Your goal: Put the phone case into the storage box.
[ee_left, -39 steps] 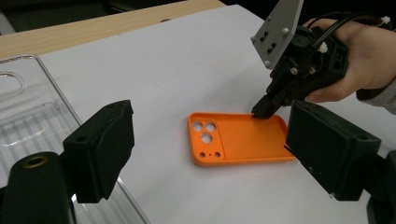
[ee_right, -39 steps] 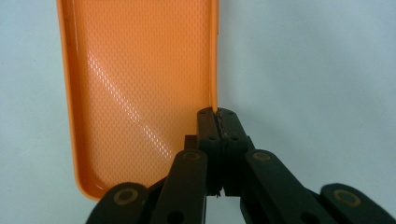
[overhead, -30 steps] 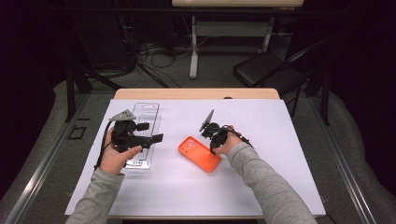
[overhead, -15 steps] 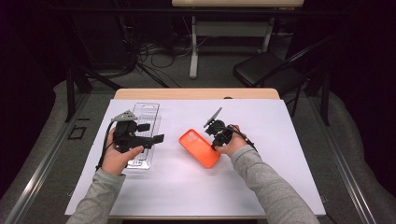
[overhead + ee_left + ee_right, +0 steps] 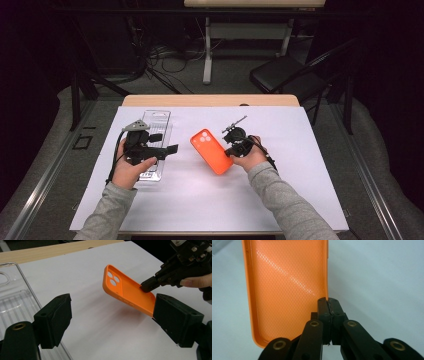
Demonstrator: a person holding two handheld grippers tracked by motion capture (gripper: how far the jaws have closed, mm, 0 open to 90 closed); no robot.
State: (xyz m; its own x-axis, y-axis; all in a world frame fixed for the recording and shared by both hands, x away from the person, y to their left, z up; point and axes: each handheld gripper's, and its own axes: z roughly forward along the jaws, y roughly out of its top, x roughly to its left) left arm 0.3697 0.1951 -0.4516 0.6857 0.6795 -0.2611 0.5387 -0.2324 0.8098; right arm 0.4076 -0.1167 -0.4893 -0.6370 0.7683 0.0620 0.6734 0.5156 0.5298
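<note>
A white sheet [image 5: 200, 200] is spread over a wooden table [image 5: 210, 100]. On the floor beyond the table, at twelve o'clock, a tangle of cables [image 5: 160, 60] is seen, and at one o'clock a black chair [image 5: 285, 77] is placed beside a white table leg [image 5: 206, 55].

Right tongs [image 5: 231, 150] grip the orange phone case [image 5: 211, 150].

You face a glossy, dimple-textured orange phone case [image 5: 287, 285], a clear ribbed plastic tray [image 5: 15, 302] and matt white table cover [image 5: 210, 195].
</note>
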